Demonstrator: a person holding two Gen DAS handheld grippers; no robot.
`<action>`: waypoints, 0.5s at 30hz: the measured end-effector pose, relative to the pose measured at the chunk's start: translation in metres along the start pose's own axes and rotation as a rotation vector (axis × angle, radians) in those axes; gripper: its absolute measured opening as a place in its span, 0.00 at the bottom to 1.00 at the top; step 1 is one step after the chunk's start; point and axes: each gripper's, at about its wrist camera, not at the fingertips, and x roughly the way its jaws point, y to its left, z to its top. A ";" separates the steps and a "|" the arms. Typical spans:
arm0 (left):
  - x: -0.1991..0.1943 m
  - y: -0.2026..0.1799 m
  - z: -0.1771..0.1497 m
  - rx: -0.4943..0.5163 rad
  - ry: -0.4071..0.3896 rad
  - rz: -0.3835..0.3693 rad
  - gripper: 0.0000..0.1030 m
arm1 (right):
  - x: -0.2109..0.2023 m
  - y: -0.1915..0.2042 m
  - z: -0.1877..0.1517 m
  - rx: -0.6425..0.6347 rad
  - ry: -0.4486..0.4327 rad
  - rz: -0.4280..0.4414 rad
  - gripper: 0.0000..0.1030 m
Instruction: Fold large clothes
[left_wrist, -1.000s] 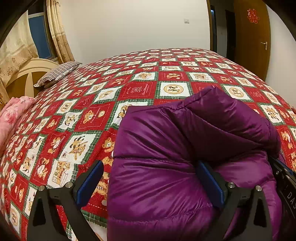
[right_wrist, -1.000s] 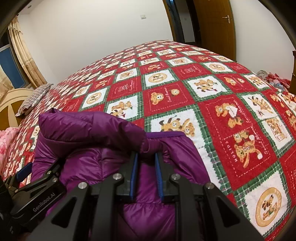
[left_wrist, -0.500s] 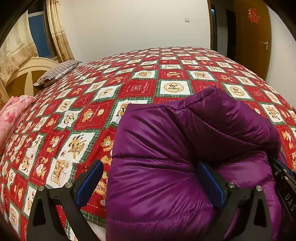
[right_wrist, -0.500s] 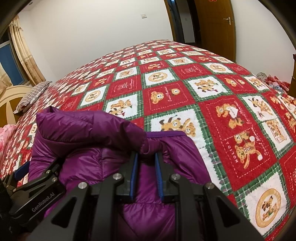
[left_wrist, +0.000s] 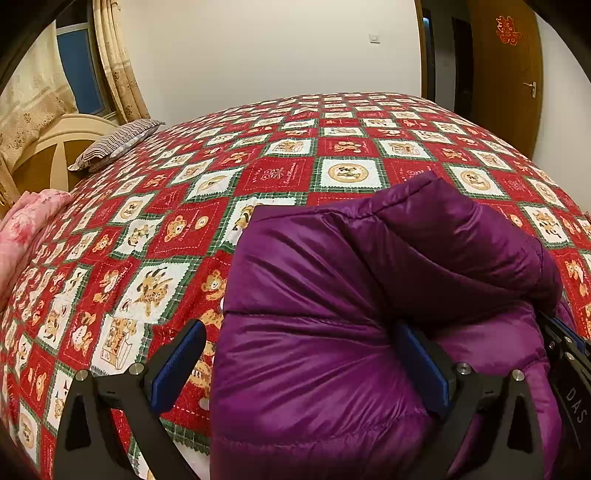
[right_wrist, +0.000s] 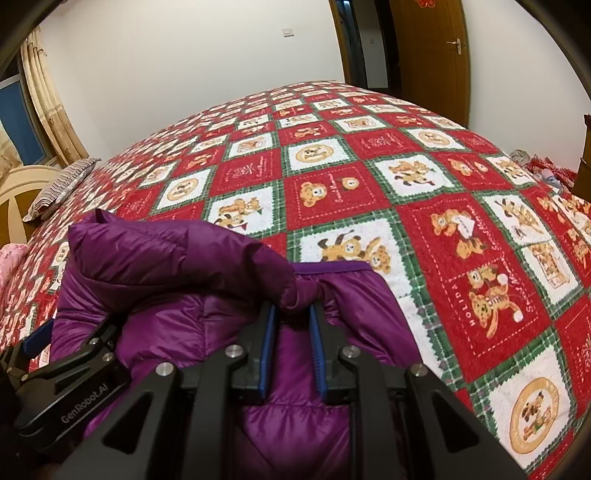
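The right gripper (right_wrist: 291, 321) pinches a bunched fold of the purple down jacket (right_wrist: 207, 321) between its narrowed blue pads, at the cuff end of a sleeve that is doubled across the body. The left gripper (left_wrist: 303, 365) stands wide: its left finger hangs over the bedspread (left_wrist: 155, 236) beside the jacket's left edge, and its right finger is pressed into the puffy body, so the jacket's left part sits between the jaws without being clamped.

The jacket lies at the near edge of the bed, directly under and just ahead of both grippers, with the patchwork bedspread stretching away to the far wall. The folded sleeve forms a thick ridge running left to right across the garment, from the raised shoulder corner on the left to the pinched cuff on the right. The right gripper is the one at the sleeve's free end, so any placing of that sleeve likely falls to it, while the left sits nearer the jacket's left side seam and looks placed to steady or take that edge. A striped pillow (left_wrist: 118, 142) and a pink blanket (left_wrist: 26, 225) lie far off to the left, well apart from the work.
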 end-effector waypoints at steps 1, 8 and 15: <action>0.000 -0.001 0.000 0.000 0.000 0.000 0.99 | 0.000 0.000 0.000 0.000 0.000 0.000 0.21; 0.000 0.000 -0.001 0.001 -0.001 0.001 0.99 | 0.000 0.000 0.001 -0.001 0.000 -0.001 0.21; 0.000 -0.001 -0.001 0.003 -0.001 0.005 0.99 | 0.001 0.000 0.001 0.000 0.000 0.001 0.21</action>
